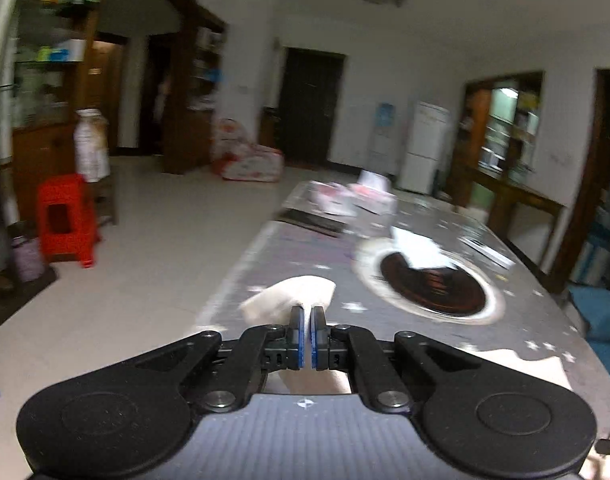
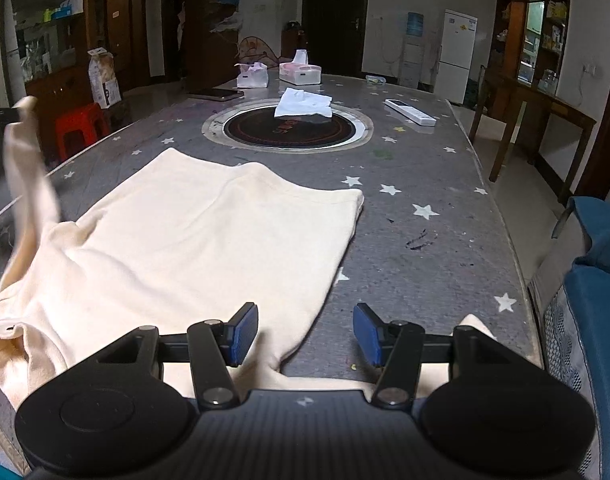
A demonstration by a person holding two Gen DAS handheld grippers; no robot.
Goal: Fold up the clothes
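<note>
My left gripper point(image 1: 307, 320) is clamped on a sleeve of the cream shirt point(image 2: 193, 240), lifted off the table point(image 2: 425, 168) at its left edge. Right gripper point(image 2: 305, 334) gapes empty over the near hem. Mid-fold; next I'd carry the sleeve across the body.

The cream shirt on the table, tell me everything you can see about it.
The shirt is pale cream, soft knit cotton by the look, plain, lightly wrinkled. It lies mostly flat on the grey star-print table, its far part already folded over with a straight edge. Its left sleeve is lifted off the table, pinched in the shut left tongs. The right tongs are open, low over its near edge, not gripping. A collar or cuff shows at the near left.
</note>
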